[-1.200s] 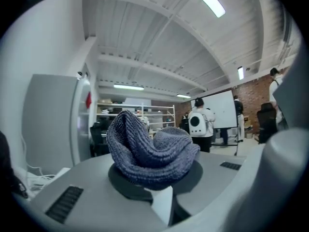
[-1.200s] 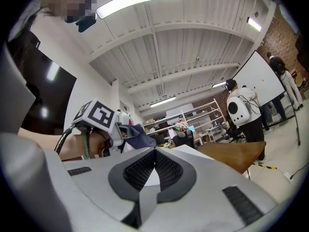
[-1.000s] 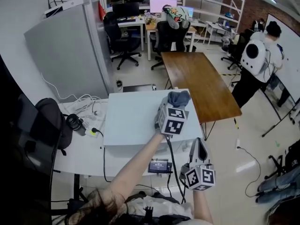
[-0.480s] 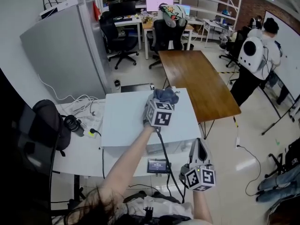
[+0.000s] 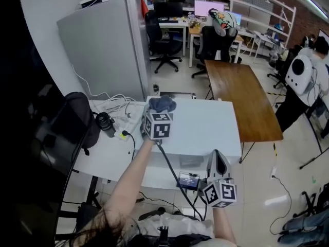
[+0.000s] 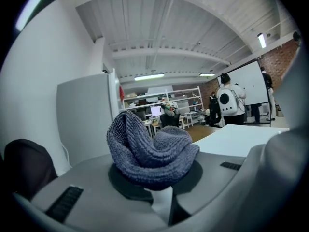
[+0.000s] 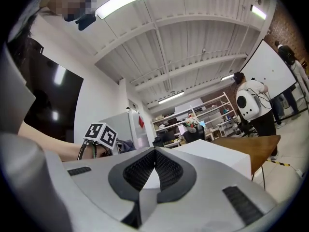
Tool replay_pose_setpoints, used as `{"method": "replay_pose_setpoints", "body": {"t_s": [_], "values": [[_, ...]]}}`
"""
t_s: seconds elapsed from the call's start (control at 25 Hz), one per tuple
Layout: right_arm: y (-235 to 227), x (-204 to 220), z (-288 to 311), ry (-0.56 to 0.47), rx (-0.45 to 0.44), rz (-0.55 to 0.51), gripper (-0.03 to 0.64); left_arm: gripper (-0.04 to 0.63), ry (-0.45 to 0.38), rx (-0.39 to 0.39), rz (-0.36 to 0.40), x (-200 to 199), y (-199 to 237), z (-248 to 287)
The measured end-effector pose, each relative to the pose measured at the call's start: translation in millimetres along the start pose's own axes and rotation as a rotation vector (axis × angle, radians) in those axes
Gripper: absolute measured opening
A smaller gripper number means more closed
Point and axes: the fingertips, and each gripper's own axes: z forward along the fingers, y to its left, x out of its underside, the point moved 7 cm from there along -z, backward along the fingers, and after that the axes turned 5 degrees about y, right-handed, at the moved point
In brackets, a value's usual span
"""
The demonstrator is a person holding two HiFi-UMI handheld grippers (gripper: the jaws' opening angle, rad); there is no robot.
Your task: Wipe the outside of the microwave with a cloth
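The microwave (image 5: 200, 125) is a white box on a white table; its flat top fills the middle of the head view. My left gripper (image 5: 160, 110) is at the top's back left corner, shut on a crumpled blue-grey cloth (image 5: 162, 104) that rests on the top. In the left gripper view the cloth (image 6: 149, 151) bulges out between the closed jaws of that gripper (image 6: 159, 197), with the microwave top (image 6: 241, 139) to the right. My right gripper (image 5: 218, 157) hangs in front of the microwave's front right, shut and empty. Its jaws (image 7: 153, 170) meet with nothing between them.
A tall grey cabinet (image 5: 103, 45) stands behind the table's left. A black bag (image 5: 77, 120), a black cylinder (image 5: 105, 123) and white cables (image 5: 115, 104) lie left of the microwave. A wooden table (image 5: 241, 96) runs back on the right. A person with a white backpack (image 5: 303, 71) stands far right.
My left gripper has slid the cloth leftward across the microwave's top, from the back right to the back left corner. The right gripper has stayed put.
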Motion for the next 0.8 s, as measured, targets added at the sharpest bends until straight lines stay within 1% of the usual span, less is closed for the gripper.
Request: {"method": "replay_pose_setpoints", "body": {"t_s": [0.16,0.32,0.36,0.48,0.52,0.6,0.64,0.76,0.8], "values": [[23.1,4.4,7.5,0.009,-0.068,-0.005,0.017,0.054,0.017,-0.082,-0.03,15.4,41.9,-17.2],[37.0,8.2,8.6,0.02,-0.111,-0.007,0.017,0.054,0.007,-0.117,-0.054,21.5,61.5,-33.6],[39.5,8.3,7.7,0.025,-0.118,-0.007,0.017,0.054,-0.013,-0.12,-0.064,18.3,63.9,-42.3],[43.7,10.5,3.4,0.037,-0.143,-0.008,0.017,0.054,-0.117,-0.131,-0.126,4.2,70.0,-85.5],[44.6,11.4,2.6,0.042,-0.153,-0.007,0.017,0.054,-0.138,-0.138,-0.134,3.1,72.2,-100.9],[47.5,13.3,2.3,0.055,-0.176,-0.006,0.017,0.054,-0.153,-0.156,-0.152,13.0,79.3,-129.4],[49.6,14.3,2.6,0.064,-0.189,-0.007,0.017,0.054,-0.156,-0.167,-0.179,23.2,84.6,-143.6],[61.9,18.1,7.2,0.09,-0.234,-0.016,0.017,0.054,-0.177,-0.199,-0.305,56.0,104.0,-190.2],[67.9,20.7,10.2,0.094,-0.25,-0.018,0.017,0.054,-0.173,-0.214,-0.324,68.7,111.9,-203.1]]}}
